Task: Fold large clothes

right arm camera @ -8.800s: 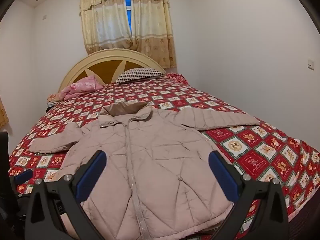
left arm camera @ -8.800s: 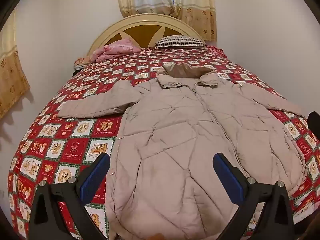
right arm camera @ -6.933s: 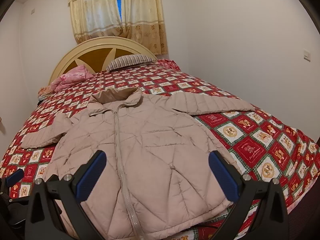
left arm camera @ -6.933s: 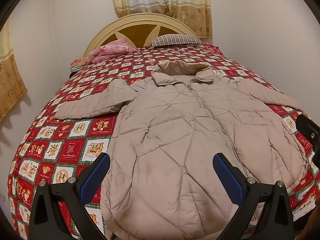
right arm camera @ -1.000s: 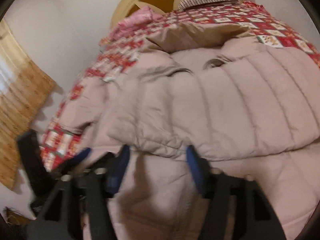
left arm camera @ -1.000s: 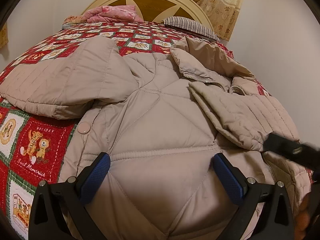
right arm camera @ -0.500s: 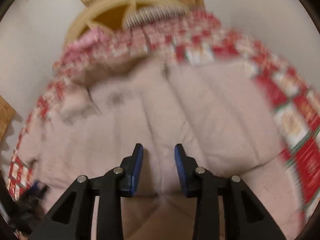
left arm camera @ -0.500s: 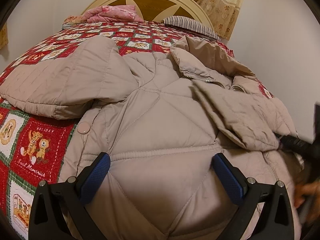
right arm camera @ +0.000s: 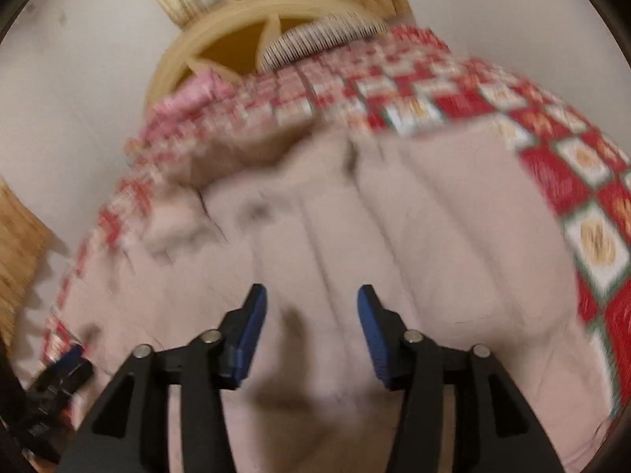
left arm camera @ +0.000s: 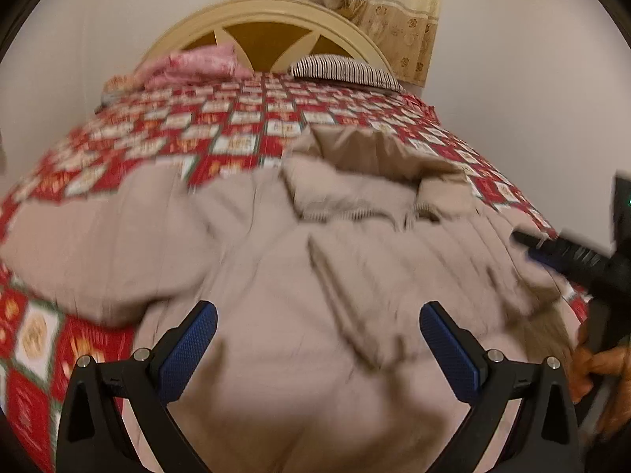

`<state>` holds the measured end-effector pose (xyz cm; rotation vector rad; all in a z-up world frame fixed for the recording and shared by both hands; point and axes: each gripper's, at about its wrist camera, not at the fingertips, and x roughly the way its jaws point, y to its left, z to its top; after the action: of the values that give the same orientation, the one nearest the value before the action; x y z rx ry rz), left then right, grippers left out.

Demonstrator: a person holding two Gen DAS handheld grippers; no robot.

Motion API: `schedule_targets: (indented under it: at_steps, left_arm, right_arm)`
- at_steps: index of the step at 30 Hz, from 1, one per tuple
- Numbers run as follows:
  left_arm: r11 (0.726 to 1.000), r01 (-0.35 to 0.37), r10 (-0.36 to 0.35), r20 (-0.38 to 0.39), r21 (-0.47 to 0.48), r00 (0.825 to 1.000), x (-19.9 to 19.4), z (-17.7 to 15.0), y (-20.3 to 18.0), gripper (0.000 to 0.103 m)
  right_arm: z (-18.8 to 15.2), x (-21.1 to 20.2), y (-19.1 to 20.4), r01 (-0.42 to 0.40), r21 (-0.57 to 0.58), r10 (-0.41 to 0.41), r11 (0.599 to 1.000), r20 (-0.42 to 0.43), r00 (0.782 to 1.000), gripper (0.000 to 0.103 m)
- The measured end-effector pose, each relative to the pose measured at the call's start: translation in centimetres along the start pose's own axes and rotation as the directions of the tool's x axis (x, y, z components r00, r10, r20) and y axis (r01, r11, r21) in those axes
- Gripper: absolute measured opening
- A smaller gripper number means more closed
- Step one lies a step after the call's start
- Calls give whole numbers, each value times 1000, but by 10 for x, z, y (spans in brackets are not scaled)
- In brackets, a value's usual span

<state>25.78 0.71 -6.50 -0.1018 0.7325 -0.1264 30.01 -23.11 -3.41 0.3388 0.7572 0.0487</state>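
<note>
On bed (left arm camera: 244, 126): 1 coat (left arm camera: 315, 276), 2 pillows, both claws empty.

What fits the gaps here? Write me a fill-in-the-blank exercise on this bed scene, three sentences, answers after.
1. The beige jacket lies on a bed with a red ______ bedspread.
2. At the headboard, beside the pink bundle, lies a ______ pillow.
3. The left claw hovers over the jacket with its jaws ______; the right claw is opening with no fabric between its pads.

Missing words: patchwork; striped; open
</note>
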Motion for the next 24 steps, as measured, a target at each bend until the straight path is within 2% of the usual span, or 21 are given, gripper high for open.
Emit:
schedule_targets:
  at_steps: [1, 2, 5, 7, 8, 9, 10, 11, 13, 18, 20, 24]
  left_arm:
    - [1000, -16, 16, -1, 6, 1000, 6, 4, -4, 102]
    - [999, -33, 33, -8, 12, 999, 16, 6, -8, 102]
    - [993, -113, 116, -79, 41, 990, 54, -1, -17, 102]
    - [992, -119, 123, -132, 37, 984, 71, -11, -13, 102]
    - [994, -111, 113, -135, 26, 984, 74, -15, -10, 102]
    - [995, -102, 103, -134, 14, 986, 74, -16, -7, 102]
    - [995, -97, 97, -131, 8, 987, 74, -16, -5, 102]
    - [995, -98, 98, -129, 8, 987, 74, -17, -6, 102]
    - [995, -100, 100, -127, 8, 987, 76, -17, -6, 102]
    - [997, -79, 77, -131, -12, 988, 78, -17, -3, 102]
    - [997, -69, 66, -133, -21, 989, 78, -17, -3, 102]
    - [998, -60, 56, -134, -28, 989, 80, -17, -4, 102]
  right_arm:
    - [14, 0, 3, 20, -6, -20, 1000, 27, 999, 77]
    - [24, 4, 4, 35, -15, -34, 999, 31, 999, 77]
    - [51, 40, 5, 97, -60, -99, 993, -26, 995, 74]
    - [59, 68, -2, 131, -52, -134, 990, -69, 989, 70]
    - [59, 82, -8, 121, -39, -124, 992, -103, 987, 70]
    - [58, 100, -12, 114, -31, -117, 993, -159, 980, 64]
    - [55, 113, -13, 104, -35, -109, 994, -204, 973, 42]
    - [52, 122, -10, 84, -42, -91, 996, -240, 966, 27]
    - [56, 129, 2, 65, -66, -79, 996, -249, 965, 16]
    - [98, 128, 12, -87, 84, 100, 993, -164, 981, 14]
    - [112, 137, 19, -93, 77, 103, 993, -148, 984, 15]
    - [116, 149, 28, -55, 37, 61, 998, -170, 984, 18]
